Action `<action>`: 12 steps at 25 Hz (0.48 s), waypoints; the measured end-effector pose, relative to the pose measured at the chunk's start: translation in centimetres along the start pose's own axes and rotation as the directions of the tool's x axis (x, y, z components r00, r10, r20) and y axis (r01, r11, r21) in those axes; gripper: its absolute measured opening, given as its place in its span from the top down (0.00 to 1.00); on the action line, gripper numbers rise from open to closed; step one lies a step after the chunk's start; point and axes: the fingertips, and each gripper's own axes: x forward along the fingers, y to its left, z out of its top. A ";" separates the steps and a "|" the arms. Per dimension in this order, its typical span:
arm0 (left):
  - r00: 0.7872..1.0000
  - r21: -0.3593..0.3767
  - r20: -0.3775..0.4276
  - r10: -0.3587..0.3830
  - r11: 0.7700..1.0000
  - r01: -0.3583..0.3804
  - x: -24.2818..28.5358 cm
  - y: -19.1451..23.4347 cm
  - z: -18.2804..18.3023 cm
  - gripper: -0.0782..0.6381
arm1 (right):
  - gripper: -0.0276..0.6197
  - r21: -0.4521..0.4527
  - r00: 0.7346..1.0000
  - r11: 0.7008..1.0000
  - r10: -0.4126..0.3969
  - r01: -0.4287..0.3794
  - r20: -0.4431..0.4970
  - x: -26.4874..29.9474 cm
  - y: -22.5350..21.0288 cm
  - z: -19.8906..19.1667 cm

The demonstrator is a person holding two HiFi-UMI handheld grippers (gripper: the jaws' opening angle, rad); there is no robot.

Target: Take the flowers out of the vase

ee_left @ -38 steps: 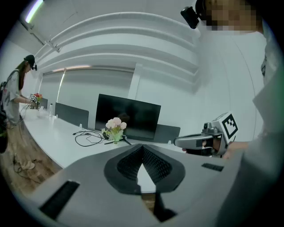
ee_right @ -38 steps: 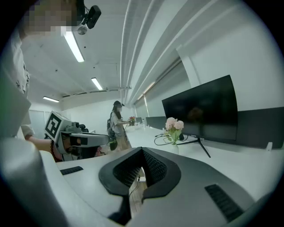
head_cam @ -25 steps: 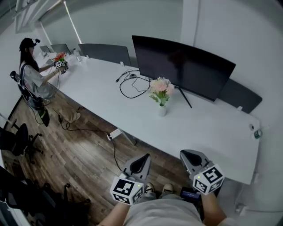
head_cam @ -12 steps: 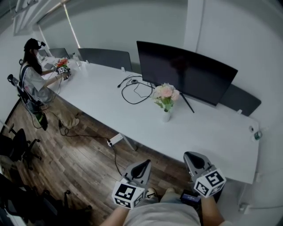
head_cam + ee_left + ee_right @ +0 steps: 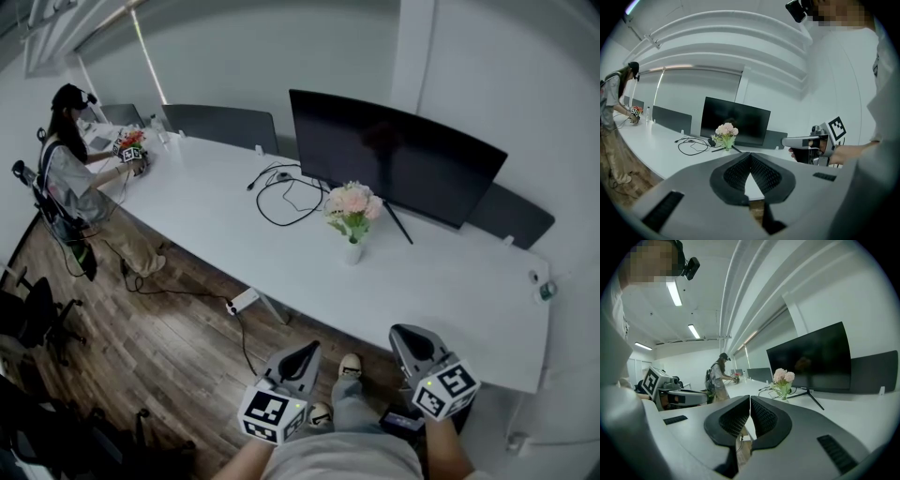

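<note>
You held the left gripper [image 5: 304, 351] and right gripper [image 5: 406, 334] empty, fingers pressed together, short of the long white worktop [image 5: 450, 291]. The pink flowers [image 5: 353, 201] in the small white vase [image 5: 352, 251] probably stood too far to reach.

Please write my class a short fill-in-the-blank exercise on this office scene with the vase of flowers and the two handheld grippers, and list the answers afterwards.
1. The pink flowers stand in a white vase in front of the dark ____.
2. The left gripper and the right gripper both have their jaws ____.
3. A black ____ lies looped on the white table, left of the vase in the head view.
Missing words: monitor; shut; cable.
</note>
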 end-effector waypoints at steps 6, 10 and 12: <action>1.000 -0.005 -0.009 0.011 1.000 -0.011 2.2 1.3 0.2 0.89 | 0.91 0.009 1.000 1.000 0.016 -0.016 0.001 2.3 -1.7 0.3; 1.000 -0.010 -0.014 0.024 1.000 -0.024 4.7 2.7 1.0 0.89 | 0.91 0.005 1.000 1.000 0.024 -0.024 -0.004 4.4 -4.0 0.9; 0.999 -0.010 -0.015 0.030 1.000 -0.030 6.2 3.3 1.4 0.89 | 0.91 -0.002 0.999 0.999 0.033 -0.033 -0.009 5.5 -5.2 1.2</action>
